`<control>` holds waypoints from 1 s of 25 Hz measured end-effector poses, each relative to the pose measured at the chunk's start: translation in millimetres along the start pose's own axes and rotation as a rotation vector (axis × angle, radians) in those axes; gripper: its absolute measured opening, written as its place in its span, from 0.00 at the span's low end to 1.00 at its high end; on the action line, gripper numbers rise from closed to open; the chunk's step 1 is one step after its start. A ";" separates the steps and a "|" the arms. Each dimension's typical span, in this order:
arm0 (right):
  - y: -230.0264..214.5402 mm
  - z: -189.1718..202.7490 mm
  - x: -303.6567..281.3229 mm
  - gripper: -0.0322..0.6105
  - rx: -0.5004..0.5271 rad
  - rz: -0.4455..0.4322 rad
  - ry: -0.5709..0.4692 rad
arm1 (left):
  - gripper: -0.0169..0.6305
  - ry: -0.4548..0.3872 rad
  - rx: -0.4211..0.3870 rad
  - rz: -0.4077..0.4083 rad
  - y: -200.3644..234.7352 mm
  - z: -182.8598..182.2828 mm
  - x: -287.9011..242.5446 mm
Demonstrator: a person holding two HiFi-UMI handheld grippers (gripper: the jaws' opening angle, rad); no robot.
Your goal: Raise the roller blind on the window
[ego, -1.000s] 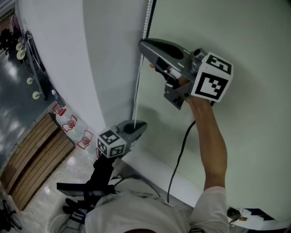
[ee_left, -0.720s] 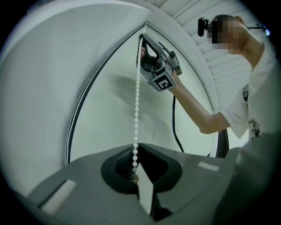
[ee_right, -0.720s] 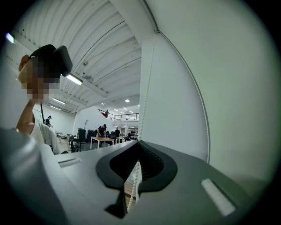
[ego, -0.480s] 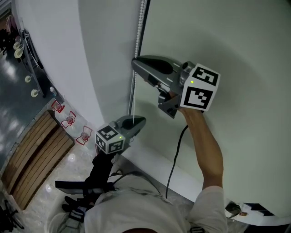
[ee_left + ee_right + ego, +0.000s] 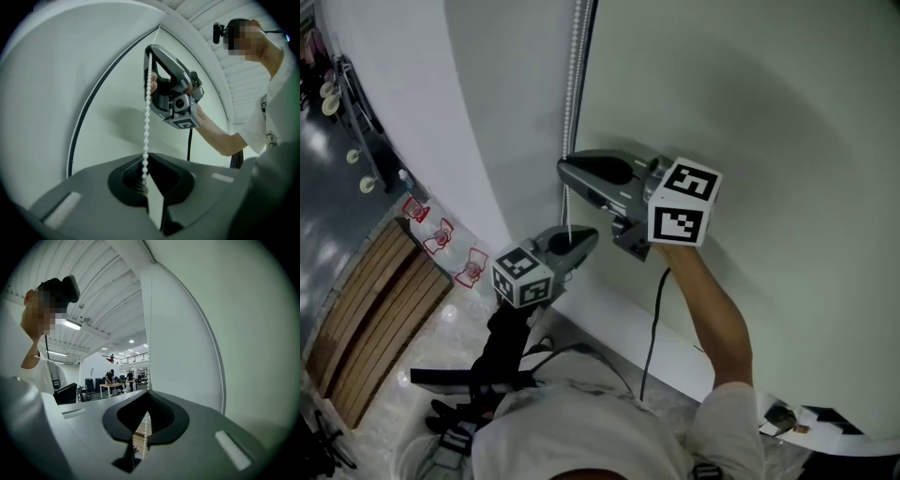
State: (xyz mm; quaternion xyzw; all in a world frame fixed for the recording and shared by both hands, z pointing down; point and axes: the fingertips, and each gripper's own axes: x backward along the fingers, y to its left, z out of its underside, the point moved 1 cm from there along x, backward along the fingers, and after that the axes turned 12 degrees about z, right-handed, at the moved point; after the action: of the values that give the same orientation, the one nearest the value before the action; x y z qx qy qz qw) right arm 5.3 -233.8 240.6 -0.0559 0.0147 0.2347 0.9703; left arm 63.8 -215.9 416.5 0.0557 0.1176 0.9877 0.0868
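Two grips on one bead chain: right gripper clamped it higher up, left gripper clamped it just below; chain ran straight between.

White bead chain, pale green roller blind, black-and-white marker cube

Right gripper above left gripper, both on bead chain.

Blind: pale greenish-white fabric, hangs flat, fills the right of the head view. Chain: white beads, runs taut from top centre down the blind's left edge. It is pinched in the right gripper, then in the left gripper just below.
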 end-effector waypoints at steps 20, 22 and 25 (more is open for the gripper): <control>8.5 89.8 3.7 0.06 -0.079 -0.023 0.073 | 0.02 -0.005 -0.010 0.022 1.6 -3.0 9.3; 7.0 86.1 8.5 0.06 -0.092 -0.033 0.045 | 0.02 -0.008 -0.010 0.034 0.7 -4.5 9.1; 3.1 77.2 14.7 0.06 -0.035 -0.010 0.001 | 0.02 -0.021 -0.016 0.062 -3.8 -10.1 8.6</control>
State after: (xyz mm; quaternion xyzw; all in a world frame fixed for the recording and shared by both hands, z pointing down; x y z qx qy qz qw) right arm 17.2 -215.5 316.2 -0.0733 0.0107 0.2300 0.9704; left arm 54.7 -212.9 406.6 0.0688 0.1071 0.9902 0.0576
